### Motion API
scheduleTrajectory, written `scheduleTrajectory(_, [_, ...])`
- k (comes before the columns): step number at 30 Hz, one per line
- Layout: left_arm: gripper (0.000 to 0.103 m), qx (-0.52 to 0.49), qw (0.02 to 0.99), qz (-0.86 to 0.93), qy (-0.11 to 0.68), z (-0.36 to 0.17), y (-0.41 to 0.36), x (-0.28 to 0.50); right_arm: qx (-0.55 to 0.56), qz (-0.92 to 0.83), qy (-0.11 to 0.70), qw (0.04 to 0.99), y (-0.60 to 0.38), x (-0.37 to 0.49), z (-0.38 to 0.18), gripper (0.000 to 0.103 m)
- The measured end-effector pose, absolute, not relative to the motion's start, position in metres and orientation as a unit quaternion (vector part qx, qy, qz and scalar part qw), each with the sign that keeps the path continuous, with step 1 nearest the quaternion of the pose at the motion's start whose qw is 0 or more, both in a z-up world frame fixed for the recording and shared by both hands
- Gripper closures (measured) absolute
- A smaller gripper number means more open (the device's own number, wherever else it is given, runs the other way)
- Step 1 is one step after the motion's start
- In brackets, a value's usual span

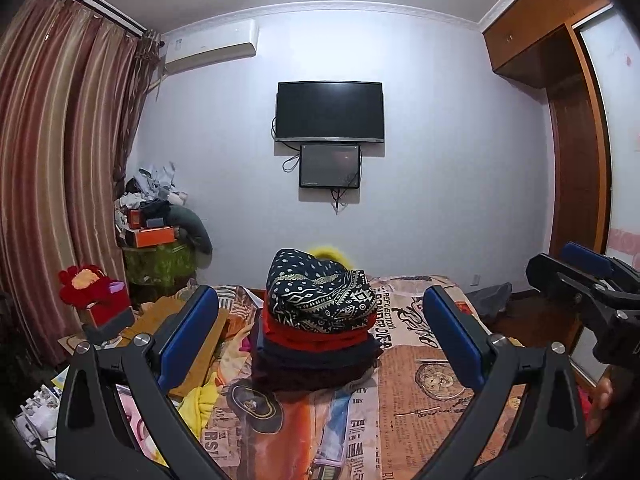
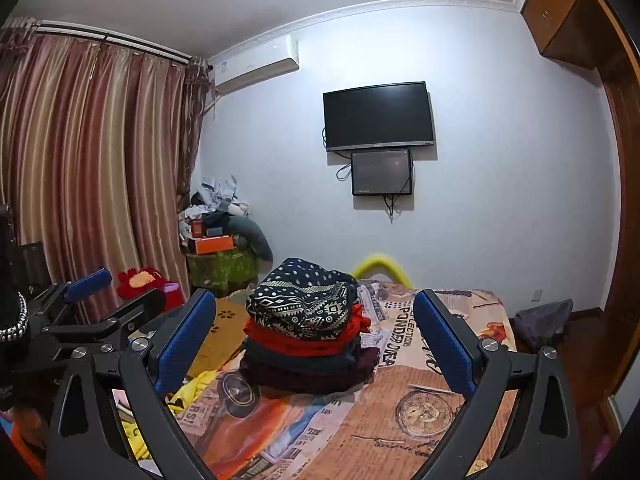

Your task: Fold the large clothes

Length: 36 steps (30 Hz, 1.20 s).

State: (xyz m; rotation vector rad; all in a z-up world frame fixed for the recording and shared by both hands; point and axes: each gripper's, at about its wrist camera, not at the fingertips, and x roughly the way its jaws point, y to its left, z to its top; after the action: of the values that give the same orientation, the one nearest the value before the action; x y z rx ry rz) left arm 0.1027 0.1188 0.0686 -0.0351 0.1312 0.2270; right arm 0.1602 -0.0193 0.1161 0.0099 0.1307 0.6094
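Blue-padded, my left gripper point(image 1: 320, 340) and right gripper point(image 2: 316, 340) hang spread wide, empty, before the folded clothes stack point(image 1: 318, 332) on the bed point(image 1: 420, 400)

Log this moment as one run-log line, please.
left gripper: open, empty | right gripper: open, empty | folded stack: on bed, patterned piece on top, untouched

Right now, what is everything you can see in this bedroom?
Folded clothes stack: one, patterned navy-white on top, red, dark layers below, on the bed.
Bedspread: one, orange newspaper print.
Television: one, black, wall.
Small screen: one, black, beneath the television.
Air conditioner: one, white, upper wall.
Curtains: striped brown, left.
Wardrobe: one, wooden, right.
Left hand-held gripper: blue pads, open.
Right hand-held gripper: blue pads, open.
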Motion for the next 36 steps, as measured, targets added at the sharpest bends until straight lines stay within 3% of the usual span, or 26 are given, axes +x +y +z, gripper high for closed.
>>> scheduleTrajectory(36, [0.000, -0.024, 0.993, 0.084, 0.080, 0.0648, 0.1192, 0.1104, 0.014, 0.289, 0.075, 0.954, -0.0190, 0.1643, 0.1127, 0.005])
